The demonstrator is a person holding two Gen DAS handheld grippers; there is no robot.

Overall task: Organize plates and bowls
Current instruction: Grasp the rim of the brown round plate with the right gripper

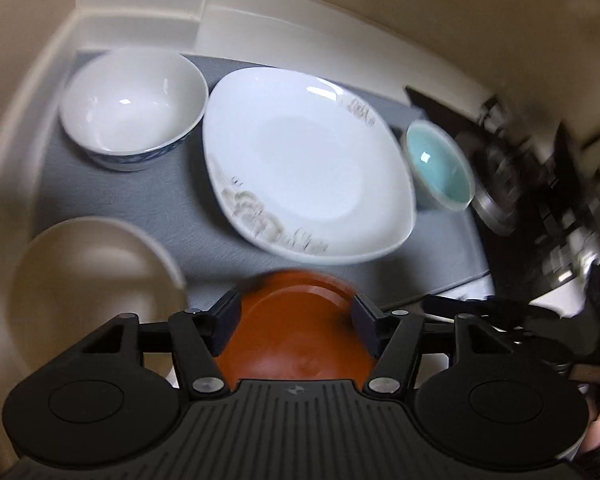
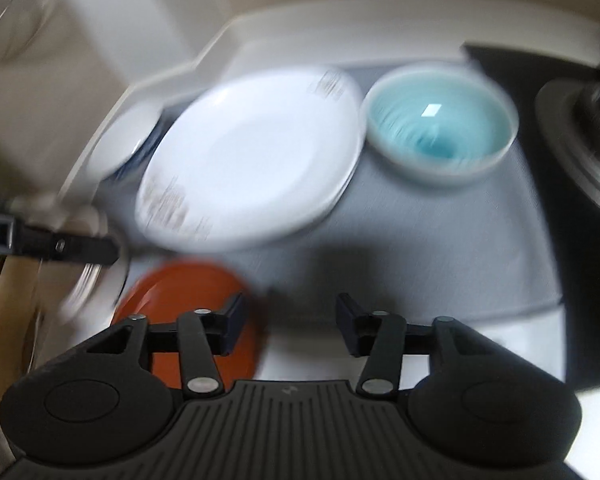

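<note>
left tongs (image 1: pixel 296 314) stood parted, empty, above orange plate (image 1: pixel 292 344) | right tongs (image 2: pixel 290 322) parted, empty, orange plate at their left | white plate (image 1: pixel 308 164) beyond

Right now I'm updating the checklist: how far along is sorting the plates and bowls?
Early. Nothing is stacked: the white bowl, large white plate, turquoise bowl and orange plate each sit separately on the grey mat. Nothing is in hand: the left gripper and right gripper are open and empty. All grouping remains.
</note>
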